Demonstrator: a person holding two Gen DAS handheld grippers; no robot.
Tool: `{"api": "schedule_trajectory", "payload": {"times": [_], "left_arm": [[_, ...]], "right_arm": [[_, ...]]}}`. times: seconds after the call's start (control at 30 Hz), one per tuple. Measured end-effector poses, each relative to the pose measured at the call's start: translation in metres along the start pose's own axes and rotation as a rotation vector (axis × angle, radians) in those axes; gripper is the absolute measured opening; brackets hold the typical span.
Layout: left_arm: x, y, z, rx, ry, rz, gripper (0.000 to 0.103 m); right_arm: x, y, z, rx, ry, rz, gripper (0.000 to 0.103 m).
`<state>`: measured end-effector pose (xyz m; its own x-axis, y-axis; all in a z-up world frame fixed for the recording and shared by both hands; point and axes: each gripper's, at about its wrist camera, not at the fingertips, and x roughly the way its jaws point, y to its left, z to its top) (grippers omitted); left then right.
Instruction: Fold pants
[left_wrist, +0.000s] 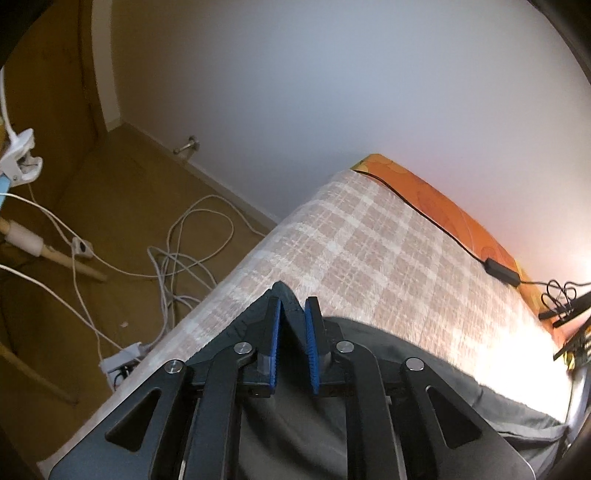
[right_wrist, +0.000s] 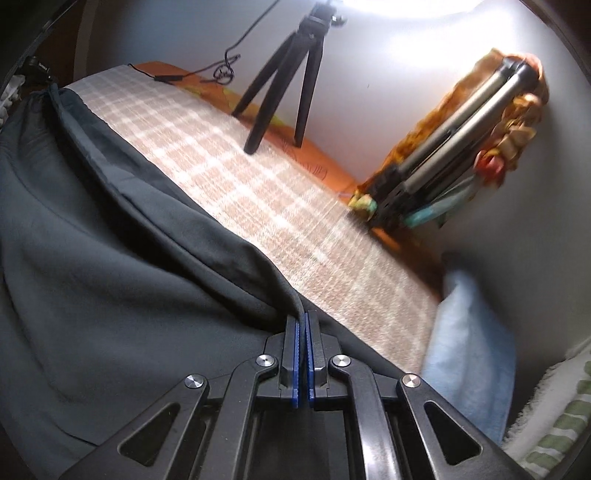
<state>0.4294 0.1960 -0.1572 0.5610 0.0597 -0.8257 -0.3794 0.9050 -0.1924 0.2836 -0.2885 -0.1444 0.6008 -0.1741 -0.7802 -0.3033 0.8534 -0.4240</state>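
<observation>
Both grippers are angled steeply downward over the plaid blanket. The left gripper stands slightly parted around a corner of the dark pants; the right gripper is clamped on their hem.

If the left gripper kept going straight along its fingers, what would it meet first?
Probably the dark pants corner between the left gripper fingers, then the plaid blanket just beyond; depth is unclear.
</observation>
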Motion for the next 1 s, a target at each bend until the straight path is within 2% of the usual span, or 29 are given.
{"api": "schedule_trajectory", "payload": {"times": [0.07, 0.13, 0.17, 0.27, 0.37, 0.43, 0.47, 0.5, 0.57, 0.73, 0.8, 0.9, 0.97, 1.0], "left_arm": [[-0.001, -0.003, 0.006, 0.015, -0.01, 0.014, 0.026], [-0.005, -0.004, 0.012, 0.043, -0.017, 0.04, 0.052], [-0.008, -0.004, 0.015, 0.055, -0.022, 0.045, 0.055], [-0.026, 0.006, 0.022, 0.078, -0.064, 0.051, 0.056], [-0.04, 0.025, 0.026, 0.067, -0.064, 0.017, 0.056], [-0.048, 0.036, 0.023, 0.082, -0.069, 0.02, 0.056], [-0.052, 0.044, 0.019, 0.086, -0.068, 0.014, 0.056], [-0.055, 0.05, 0.015, 0.084, -0.066, -0.002, 0.056], [-0.059, 0.065, 0.002, 0.077, -0.048, -0.052, 0.056], [-0.047, 0.074, -0.021, 0.106, 0.009, -0.085, 0.053], [-0.038, 0.072, -0.03, 0.096, 0.03, -0.118, 0.053], [-0.028, 0.064, -0.039, 0.113, 0.043, -0.11, 0.053], [-0.024, 0.06, -0.043, 0.126, 0.037, -0.108, 0.044], [-0.023, 0.056, -0.045, 0.132, 0.032, -0.113, 0.036]], "right_arm": [[0.006, 0.0, 0.001, 0.004, 0.015, 0.004, 0.0], [0.013, 0.0, 0.003, -0.001, 0.034, -0.001, 0.0], [0.016, 0.0, 0.004, -0.001, 0.046, 0.001, 0.0], [0.023, 0.002, 0.006, -0.006, 0.075, -0.001, 0.0], [0.031, 0.002, 0.008, 0.0, 0.107, -0.009, 0.0], [0.034, -0.001, 0.011, 0.033, 0.122, 0.005, 0.0], [0.034, -0.003, 0.012, 0.051, 0.127, 0.012, 0.007], [0.032, -0.006, 0.013, 0.07, 0.126, 0.011, 0.019], [0.022, -0.009, 0.014, 0.075, 0.091, -0.003, 0.037], [-0.019, -0.006, 0.014, 0.127, 0.015, 0.032, 0.042], [-0.041, 0.006, 0.013, 0.121, -0.031, 0.082, 0.054], [-0.064, 0.031, 0.023, 0.074, -0.073, 0.145, 0.06], [-0.073, 0.049, 0.038, 0.038, -0.098, 0.188, 0.06], [-0.077, 0.06, 0.049, 0.018, -0.116, 0.214, 0.06]]}}
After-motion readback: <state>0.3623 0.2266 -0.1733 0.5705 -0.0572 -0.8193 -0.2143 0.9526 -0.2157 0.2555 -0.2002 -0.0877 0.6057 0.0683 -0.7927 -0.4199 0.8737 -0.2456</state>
